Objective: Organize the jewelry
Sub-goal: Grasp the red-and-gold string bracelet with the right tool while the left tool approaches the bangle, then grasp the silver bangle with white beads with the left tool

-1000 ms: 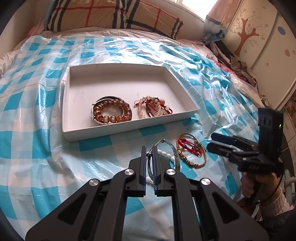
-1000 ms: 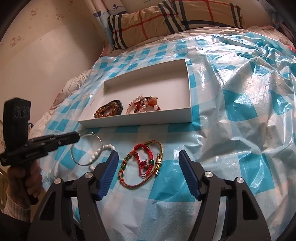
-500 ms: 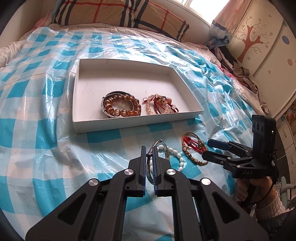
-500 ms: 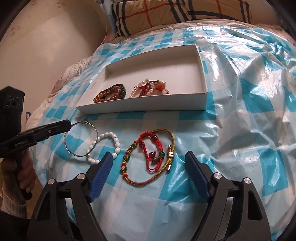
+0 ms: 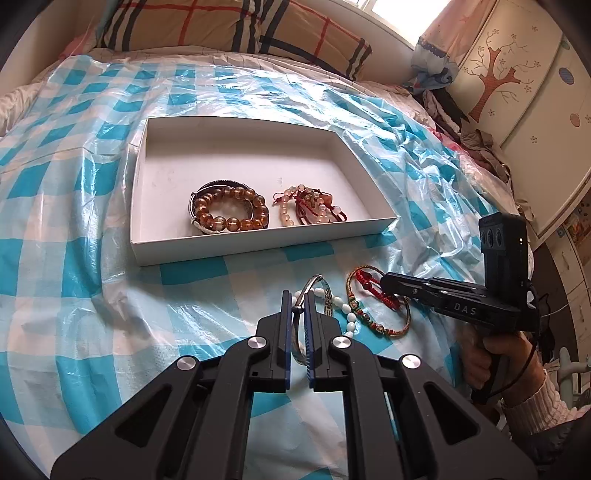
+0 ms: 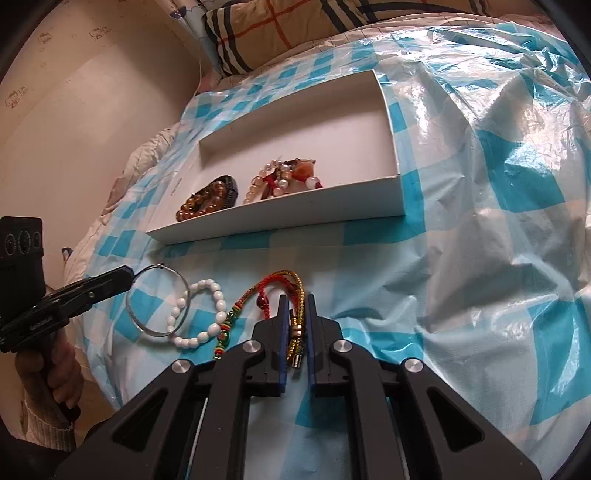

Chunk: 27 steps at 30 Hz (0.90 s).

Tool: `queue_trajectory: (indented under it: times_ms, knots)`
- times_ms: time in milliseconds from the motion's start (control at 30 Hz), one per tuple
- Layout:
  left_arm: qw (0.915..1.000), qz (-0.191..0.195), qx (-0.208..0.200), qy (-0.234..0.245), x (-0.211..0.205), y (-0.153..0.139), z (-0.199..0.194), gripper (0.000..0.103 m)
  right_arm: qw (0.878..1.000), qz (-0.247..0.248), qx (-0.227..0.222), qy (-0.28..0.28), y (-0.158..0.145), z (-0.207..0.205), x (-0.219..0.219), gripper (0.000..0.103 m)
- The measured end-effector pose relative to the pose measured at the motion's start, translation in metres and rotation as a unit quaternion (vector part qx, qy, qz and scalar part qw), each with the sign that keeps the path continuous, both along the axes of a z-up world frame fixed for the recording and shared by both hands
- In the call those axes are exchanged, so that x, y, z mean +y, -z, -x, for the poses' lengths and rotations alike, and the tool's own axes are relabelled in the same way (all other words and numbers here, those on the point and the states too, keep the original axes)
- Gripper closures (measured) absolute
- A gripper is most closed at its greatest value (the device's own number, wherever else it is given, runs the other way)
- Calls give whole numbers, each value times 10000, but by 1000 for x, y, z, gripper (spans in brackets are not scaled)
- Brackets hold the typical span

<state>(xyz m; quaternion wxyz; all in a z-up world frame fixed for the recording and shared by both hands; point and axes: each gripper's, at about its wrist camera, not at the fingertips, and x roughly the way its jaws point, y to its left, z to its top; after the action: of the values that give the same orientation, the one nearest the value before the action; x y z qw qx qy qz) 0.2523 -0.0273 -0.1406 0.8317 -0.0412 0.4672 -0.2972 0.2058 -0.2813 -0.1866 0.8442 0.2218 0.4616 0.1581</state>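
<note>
My left gripper (image 5: 297,300) is shut on a thin silver bangle (image 5: 320,281), which rests against a white bead bracelet (image 5: 349,314) on the checked sheet. To its right lie red and gold cord bracelets (image 5: 369,318). The jaws of my right gripper (image 6: 295,300) are closing, and their blue pads press the gold braided strand of the cord bracelets (image 6: 282,280). Beyond them stands a white tray (image 5: 258,248) holding an amber bead bracelet (image 5: 229,211) and a pink bead and red cord bracelet (image 5: 306,206). The right wrist view shows the left gripper (image 6: 125,276) pinching the bangle (image 6: 159,304).
A crinkled blue and white plastic sheet (image 5: 74,221) covers the bed. Plaid pillows (image 5: 229,26) lie at the head. A cupboard with a tree picture (image 5: 517,92) and a heap of clothes (image 5: 476,142) stand at the right. A hand (image 5: 491,354) holds the right gripper.
The right gripper's jaws went from wide open around the cord bracelets to closed on the gold strand, and it sank slightly. The left gripper kept still with the bangle.
</note>
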Motion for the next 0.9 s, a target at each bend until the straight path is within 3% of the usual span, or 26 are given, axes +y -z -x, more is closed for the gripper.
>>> queue_trajectory:
  times_ms: [200,400,800,900]
  knots:
    - [10000,40,-74,10,2,-9,4,98,9965,-607,-553,147,-34,24,-10,94]
    - [9997,101,-216,55,0,-23,10,98,9947,-490,-908,41,-60,35,-1,97]
    - [9978,-567,17,-343,11,21,-17,97,9956,-555,-733,173,-43,30,-11,97]
    - [9965,-772,-10,-323,3,30,-27,86,9955,-585,-736,131,-41,28,-9,97]
